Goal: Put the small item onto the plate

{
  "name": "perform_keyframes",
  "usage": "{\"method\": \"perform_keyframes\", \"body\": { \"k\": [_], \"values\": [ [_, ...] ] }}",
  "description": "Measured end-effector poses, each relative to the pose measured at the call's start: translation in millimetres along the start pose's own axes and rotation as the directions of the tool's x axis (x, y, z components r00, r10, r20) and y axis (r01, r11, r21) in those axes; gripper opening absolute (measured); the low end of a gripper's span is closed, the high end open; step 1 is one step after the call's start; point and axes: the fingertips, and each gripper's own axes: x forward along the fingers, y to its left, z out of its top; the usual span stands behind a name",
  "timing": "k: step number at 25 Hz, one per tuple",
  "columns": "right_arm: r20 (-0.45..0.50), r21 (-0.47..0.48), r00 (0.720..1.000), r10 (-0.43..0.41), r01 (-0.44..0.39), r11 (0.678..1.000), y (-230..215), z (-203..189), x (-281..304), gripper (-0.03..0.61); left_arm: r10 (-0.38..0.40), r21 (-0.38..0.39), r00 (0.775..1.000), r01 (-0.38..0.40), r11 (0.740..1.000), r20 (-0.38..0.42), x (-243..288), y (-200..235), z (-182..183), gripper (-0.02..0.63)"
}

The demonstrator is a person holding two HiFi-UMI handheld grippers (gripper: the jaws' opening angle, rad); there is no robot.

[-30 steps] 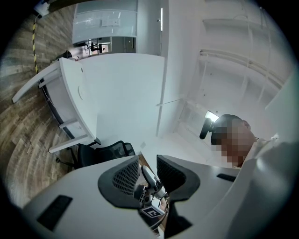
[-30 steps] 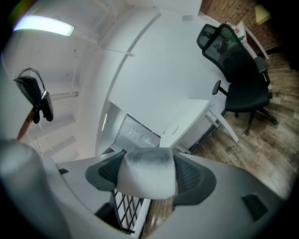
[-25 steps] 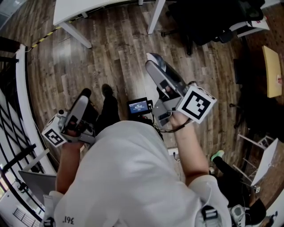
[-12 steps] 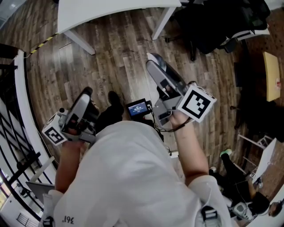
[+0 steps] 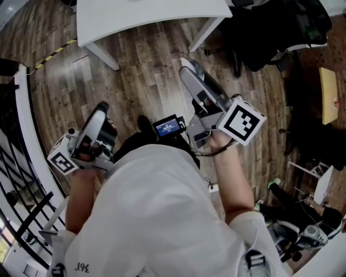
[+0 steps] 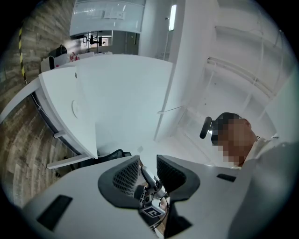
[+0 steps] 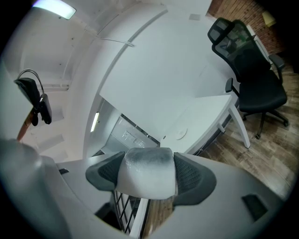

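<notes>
Head view. Looking down on person (image 5: pixel 162 216) in a white shirt, both tools held up in front of the chest. At left-centre, left tool (image 5: pixel 101 110) pointing up-frame, with its marker cube at the lower end. Jaws not readable from this angle. At centre, right tool (image 5: pixel 190 69) pointing up-frame, clenched on small item (image 5: pixel 188 65), a pale lump at the very tip. Lit screen (image 5: pixel 167 126) between the two tools. Wooden floor (image 5: pixel 146 70) under everything. White surface (image 5: pixel 146 13) along the top edge, well apart from both tools. Black chair (image 5: pixel 270 27) at upper right, black railing (image 5: pixel 21 200) at lower left.

Left gripper view. Low centre, left tool (image 6: pixel 148 163) released, jaws apart, nothing gripped. Through the gap, far behind, a grey mechanism with a marked cube (image 6: pixel 152 213). White surface (image 6: pixel 117 88) curving across upper left, wooden floor (image 6: pixel 23 140) at the left edge, black chair (image 6: pixel 105 156) just above the left jaw. At right, person (image 6: pixel 275 163) with a blurred patch.

Right gripper view. Low centre, right tool (image 7: pixel 148 178) grasping small item (image 7: pixel 145 169). Item white-grey and rounded, filling the gap, with both pads pressed on its sides. White surface (image 7: pixel 205 109) at centre right, with a small round mark on top; cannot tell what it is. Black chair (image 7: pixel 252 70) at upper right beside the surface, wooden floor (image 7: pixel 266 140) at right. Black railing (image 7: pixel 125 210) below the jaws.
</notes>
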Motion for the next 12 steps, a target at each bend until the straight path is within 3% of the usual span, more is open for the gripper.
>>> {"method": "perform_keyframes", "body": {
  "k": [12],
  "values": [
    [-0.043, -0.003, 0.999, 0.010, -0.010, 1.000, -4.4, 5.1, 68.3, 0.321, 0.027, -0.011, 0.999, -0.026, 1.000, 0.047, -3.0, 37.2, 46.7, 0.109]
  ]
}}
